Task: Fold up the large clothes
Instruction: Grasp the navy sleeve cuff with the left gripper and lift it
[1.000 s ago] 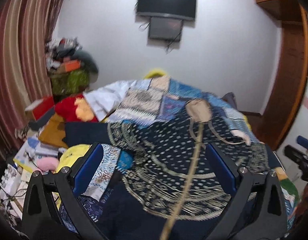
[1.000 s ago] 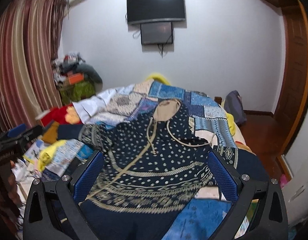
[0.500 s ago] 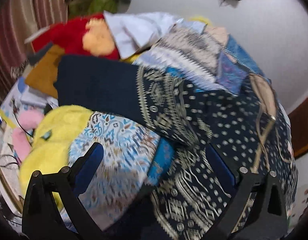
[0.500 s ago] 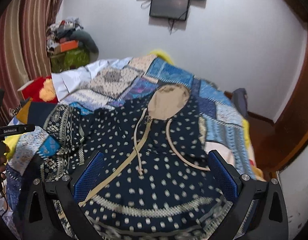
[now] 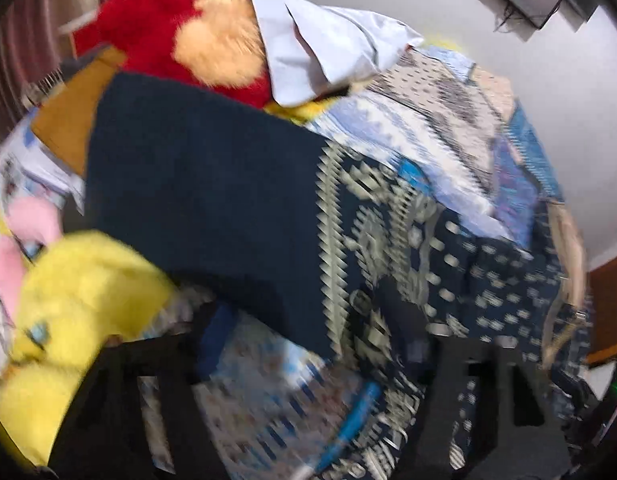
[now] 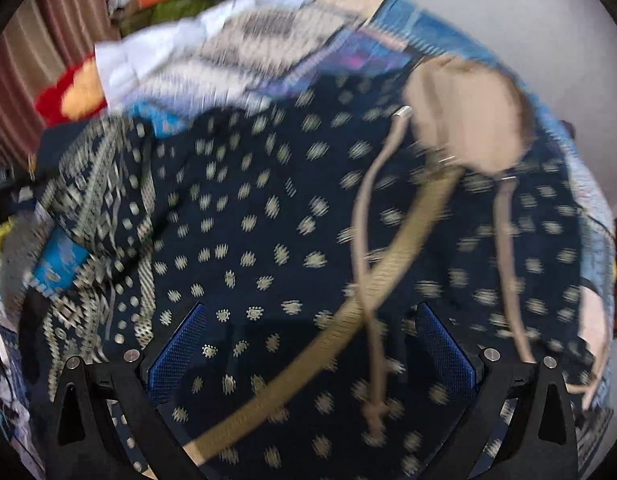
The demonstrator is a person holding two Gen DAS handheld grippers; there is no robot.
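A navy hooded top (image 6: 268, 220) with cream dots, patterned bands, a tan hood lining (image 6: 464, 120) and tan drawstrings (image 6: 364, 248) lies spread face up on the bed. My right gripper (image 6: 308, 344) is open, low over its chest. In the blurred left wrist view my left gripper (image 5: 308, 360) is open, close above the top's left sleeve (image 5: 212, 184), which stretches out to the left with its patterned band (image 5: 372, 216) at the shoulder.
The bed has a blue patchwork cover (image 5: 448, 120). A red and orange plush (image 5: 196, 36), a white cloth (image 5: 320, 40), a yellow plush (image 5: 76, 280) and a patterned blue cloth (image 5: 268, 400) crowd the bed's left side. Striped curtains (image 6: 40, 60) hang at left.
Both grippers have dropped and moved closer to the top. The left one has swung left over the sleeve; the right one now hovers just above the chest.
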